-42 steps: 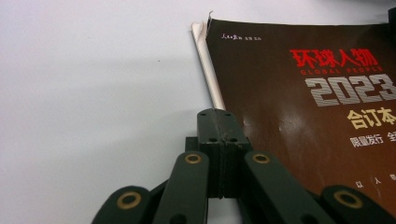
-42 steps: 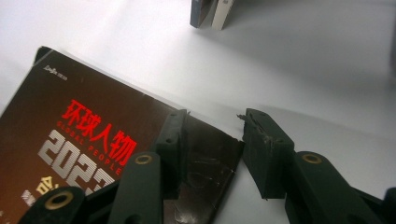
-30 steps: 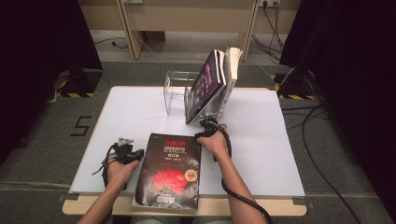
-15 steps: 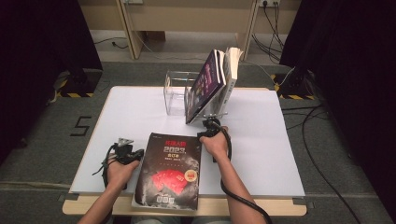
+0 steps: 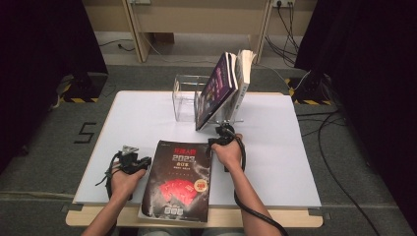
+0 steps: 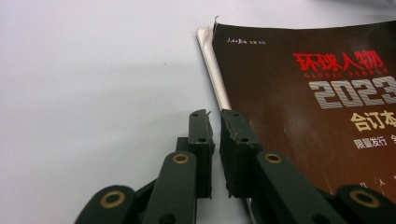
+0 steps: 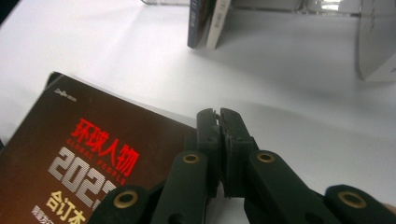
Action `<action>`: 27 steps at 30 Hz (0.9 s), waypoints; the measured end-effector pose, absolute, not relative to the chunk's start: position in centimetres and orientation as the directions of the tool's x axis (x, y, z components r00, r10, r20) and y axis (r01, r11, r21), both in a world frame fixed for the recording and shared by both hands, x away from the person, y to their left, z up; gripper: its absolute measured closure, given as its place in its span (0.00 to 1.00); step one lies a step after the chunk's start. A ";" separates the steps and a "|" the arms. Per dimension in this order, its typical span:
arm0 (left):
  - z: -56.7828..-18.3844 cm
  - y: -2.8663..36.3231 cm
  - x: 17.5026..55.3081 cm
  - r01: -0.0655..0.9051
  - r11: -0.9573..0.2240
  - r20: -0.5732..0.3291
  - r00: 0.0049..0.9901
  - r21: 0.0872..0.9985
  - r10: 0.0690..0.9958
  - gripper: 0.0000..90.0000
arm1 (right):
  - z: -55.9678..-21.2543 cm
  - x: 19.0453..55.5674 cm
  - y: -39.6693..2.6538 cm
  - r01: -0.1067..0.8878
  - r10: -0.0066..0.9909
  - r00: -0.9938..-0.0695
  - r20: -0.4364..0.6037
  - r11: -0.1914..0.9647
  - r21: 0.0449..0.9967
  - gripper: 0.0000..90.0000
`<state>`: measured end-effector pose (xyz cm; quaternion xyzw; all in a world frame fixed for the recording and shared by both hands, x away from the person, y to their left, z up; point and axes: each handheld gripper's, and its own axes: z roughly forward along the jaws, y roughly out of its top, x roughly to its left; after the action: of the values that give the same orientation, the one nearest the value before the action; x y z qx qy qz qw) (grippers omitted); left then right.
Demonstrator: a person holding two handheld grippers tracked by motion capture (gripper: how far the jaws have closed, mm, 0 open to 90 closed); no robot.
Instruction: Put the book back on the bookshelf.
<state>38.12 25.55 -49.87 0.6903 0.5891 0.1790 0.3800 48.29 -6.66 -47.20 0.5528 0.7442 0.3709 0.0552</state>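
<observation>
Since a second ago the right gripper [image 5: 220, 139] has brought its jaws together at the book's [image 5: 178, 182] top right corner, with nothing visibly between them. The left gripper [image 5: 142, 162] has just been opening; a narrow gap now shows at the spine, nothing in it. The book lies unmoved, flat at the table's [image 5: 275, 162] six o'clock edge, overhanging it slightly. Its cover is dark brown-black, with red characters above a grey "2023".
</observation>
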 end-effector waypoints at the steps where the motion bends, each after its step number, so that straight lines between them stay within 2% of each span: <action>1: -50.0 25.6 38.0 0.675 -0.012 -0.206 0.242 0.738 0.948 0.92 | -47.0 48.0 -6.7 0.766 0.860 -0.393 0.327 0.110 0.633 0.98; 11: -49.4 25.9 37.6 0.637 0.008 -0.189 0.217 0.771 0.958 0.85 | -45.6 47.2 -6.8 0.732 0.838 -0.409 0.361 0.065 0.678 0.98; 14: -49.5 26.0 37.5 0.631 0.025 -0.197 0.205 0.775 0.959 0.83 | -44.8 46.9 -6.4 0.695 0.832 -0.433 0.347 0.064 0.716 0.98; 27: -49.5 27.0 37.3 0.625 0.070 -0.231 0.180 0.777 0.956 0.84 | -42.1 46.1 -5.6 0.610 0.800 -0.471 0.371 -0.008 0.792 0.98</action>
<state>37.30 26.98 -49.52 0.6508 0.6074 0.2031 0.4077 46.05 -5.57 -42.12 0.5053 0.6978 0.4986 0.0954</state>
